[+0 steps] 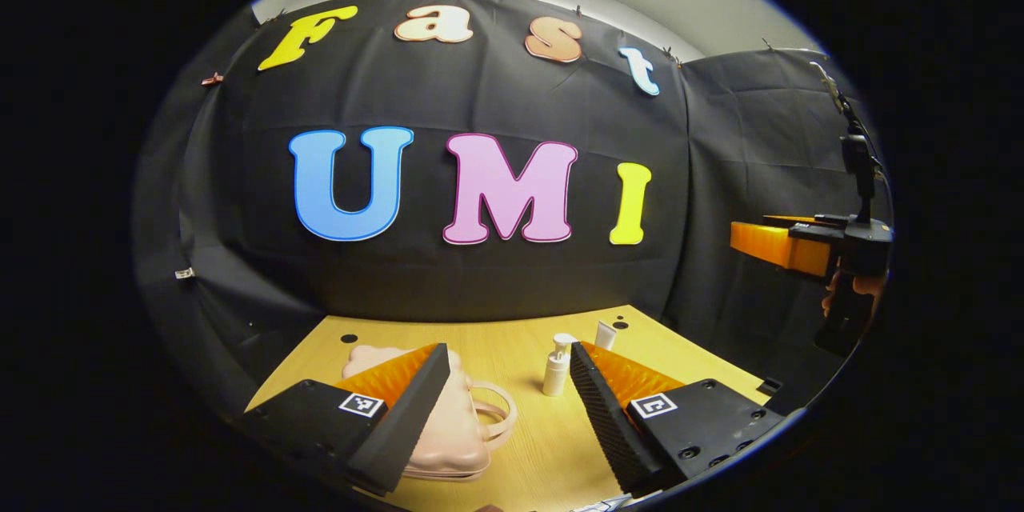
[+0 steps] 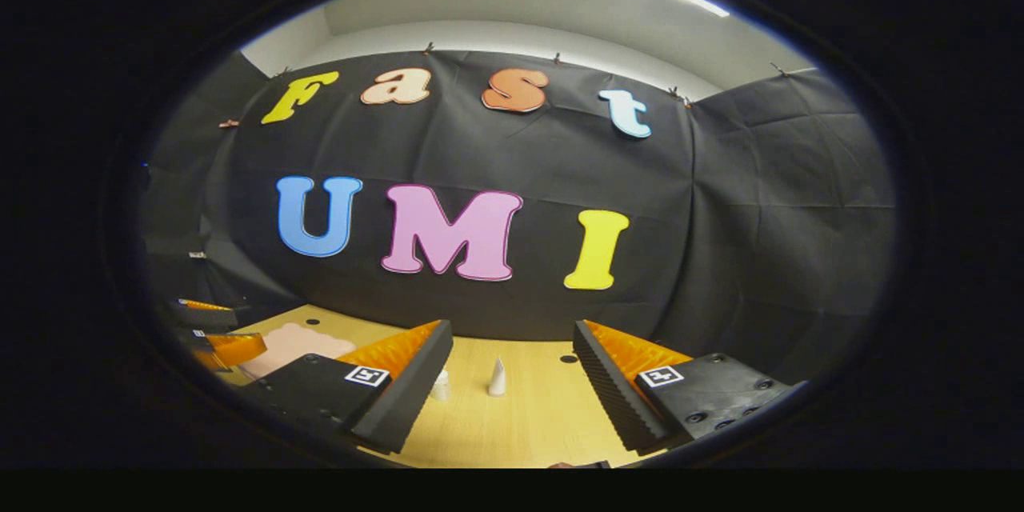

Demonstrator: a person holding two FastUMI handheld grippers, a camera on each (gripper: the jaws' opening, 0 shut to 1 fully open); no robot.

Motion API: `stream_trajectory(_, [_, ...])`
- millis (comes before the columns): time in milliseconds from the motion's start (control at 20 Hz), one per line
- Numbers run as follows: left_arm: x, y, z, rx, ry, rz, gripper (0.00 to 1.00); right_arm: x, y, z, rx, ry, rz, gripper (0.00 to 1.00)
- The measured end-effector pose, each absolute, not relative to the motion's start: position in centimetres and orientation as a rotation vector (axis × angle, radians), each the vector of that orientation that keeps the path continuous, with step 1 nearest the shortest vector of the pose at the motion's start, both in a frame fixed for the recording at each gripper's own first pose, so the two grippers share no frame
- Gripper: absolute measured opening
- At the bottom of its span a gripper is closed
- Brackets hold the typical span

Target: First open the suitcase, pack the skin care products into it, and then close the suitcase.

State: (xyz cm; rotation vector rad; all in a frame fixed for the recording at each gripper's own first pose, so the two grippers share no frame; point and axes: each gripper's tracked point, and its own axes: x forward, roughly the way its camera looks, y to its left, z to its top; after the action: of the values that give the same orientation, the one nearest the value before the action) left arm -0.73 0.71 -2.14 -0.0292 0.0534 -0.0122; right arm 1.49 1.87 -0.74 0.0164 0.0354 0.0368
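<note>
My left gripper hangs spread wide above the table, the closed pink suitcase under its left finger, the pump bottle just ahead; my right gripper gapes too.

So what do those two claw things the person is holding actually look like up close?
Each one, the left gripper and the right gripper, has two long wedge-shaped fingers with ribbed, sawtooth-like inner faces. The fingers sit on chunky black blocks with screw holes, and each block carries a small square black-and-white marker. Seen from the left gripper view, the right gripper also has a black body with an upright post on top.
</note>
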Motion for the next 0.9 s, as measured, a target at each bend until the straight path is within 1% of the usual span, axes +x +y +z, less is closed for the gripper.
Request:
stream_trajectory(50, [-0.5,0.5,-2.4,-0.035,0.059,-0.018,0.96,1.6,1.8,-0.8,0.015,0.035,0.034,0.97])
stream_trajectory(250, [-0.2,0.5,-3.6,-0.026,0.08,-0.019,0.96,1.1,0.9,-1.5,-0.006,0.047,0.011,0.97])
stream_trajectory(300, [0.0,0.5,-4.0,-0.024,0.087,-0.021,0.96,0.9,0.6,-1.7,-0.006,0.052,0.006,0.95])
stream_trajectory(350, [0.1,0.4,-4.6,-0.024,0.096,-0.023,0.96,0.8,0.2,-2.1,-0.005,0.062,0.0,0.97])
stream_trajectory(550, [0.7,0.0,-6.5,-0.032,0.145,-0.03,0.96,0.6,-0.5,-3.5,0.01,0.103,-0.021,0.97])
stream_trajectory(650, [1.1,-0.3,-7.0,-0.034,0.154,-0.033,0.96,0.6,-0.8,-3.6,0.01,0.103,-0.031,0.95])
stream_trajectory(700, [1.4,-0.4,-7.2,-0.036,0.161,-0.033,0.96,0.8,-0.9,-3.7,0.008,0.102,-0.037,0.99])
stream_trajectory(750, [1.8,-0.5,-7.6,-0.038,0.174,-0.034,0.96,0.9,-0.8,-3.9,0.009,0.107,-0.038,0.97])
stream_trajectory(900, [3.3,-1.0,-8.5,-0.046,0.215,-0.044,0.96,1.1,-0.4,-3.9,0.023,0.109,-0.027,0.97])
